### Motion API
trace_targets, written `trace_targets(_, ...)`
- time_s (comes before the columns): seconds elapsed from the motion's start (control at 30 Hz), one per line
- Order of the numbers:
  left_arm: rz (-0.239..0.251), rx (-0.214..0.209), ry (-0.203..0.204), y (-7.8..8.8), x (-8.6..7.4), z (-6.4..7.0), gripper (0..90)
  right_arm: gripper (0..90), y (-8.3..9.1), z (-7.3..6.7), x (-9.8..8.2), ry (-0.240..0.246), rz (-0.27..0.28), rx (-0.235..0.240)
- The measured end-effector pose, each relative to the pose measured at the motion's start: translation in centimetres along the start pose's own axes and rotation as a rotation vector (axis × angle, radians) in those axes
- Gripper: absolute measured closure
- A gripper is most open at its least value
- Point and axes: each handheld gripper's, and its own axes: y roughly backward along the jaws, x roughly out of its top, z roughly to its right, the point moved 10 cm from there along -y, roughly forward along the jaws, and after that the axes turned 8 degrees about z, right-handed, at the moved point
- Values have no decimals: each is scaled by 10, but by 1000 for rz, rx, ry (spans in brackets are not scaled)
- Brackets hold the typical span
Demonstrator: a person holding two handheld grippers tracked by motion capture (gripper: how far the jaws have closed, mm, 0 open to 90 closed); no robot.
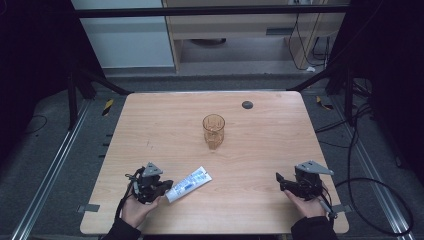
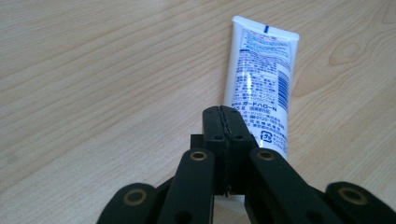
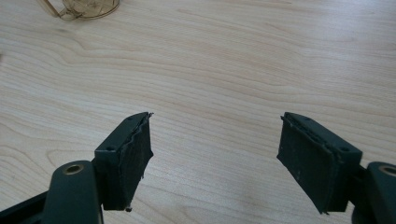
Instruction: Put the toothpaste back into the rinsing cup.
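Note:
A white tube [image 1: 189,184] with blue print lies flat on the wooden table [image 1: 250,150], near its front left. My left gripper [image 1: 164,186] rests at the tube's near end, shut, and the left gripper view shows its pads [image 2: 223,112] pressed together with nothing between them. There the tube [image 2: 261,70] stretches away just right of the jaws, partly hidden behind them. My right gripper [image 1: 280,180] sits at the front right with its jaws wide apart. Bare wood lies between the jaws of the right gripper [image 3: 215,135].
An amber drinking glass [image 1: 213,131] stands upright at the table's middle, and its base [image 3: 88,7] shows at the top left of the right gripper view. A small dark disc [image 1: 247,104] lies near the far edge. Cables trail on the floor at the right.

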Motion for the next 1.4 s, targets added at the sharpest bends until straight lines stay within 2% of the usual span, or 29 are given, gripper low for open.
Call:
trace_targets(0.27, -2, -13, -14, 3, -2, 8, 897, 248, 0, 1, -1, -2, -5, -4)
trace_targets(0.47, 11, 1, -8, 8, 5, 2, 880, 247, 0, 3, 0, -5, -2, -8)
trace_targets(0.67, 33, 13, -5, 19, 20, -7, 827, 242, 2, 5, 0, -14, -1, -17)
trace_targets(0.87, 17, 1, -34, 21, 34, -6, 715, 233, 2, 6, 0, -10, 2, -30)
trace_targets(0.97, 1, -13, -64, 17, 43, -1, 612, 233, 2, 8, 1, -11, 3, -33)
trace_targets(1.07, -11, -16, -78, 15, 47, 2, 539, 234, 3, 9, 0, -20, 0, -34)
trace_targets(1.1, -23, -21, -94, 11, 50, 5, 521, 235, 3, 10, 0, -21, 0, -37)
trace_targets(1.3, -61, -34, -134, 0, 55, 14, 467, 236, 3, 10, 0, -20, -1, -36)
trace_targets(1.4, -76, -39, -140, -4, 55, 17, 449, 238, 3, 10, 0, -23, -4, -36)
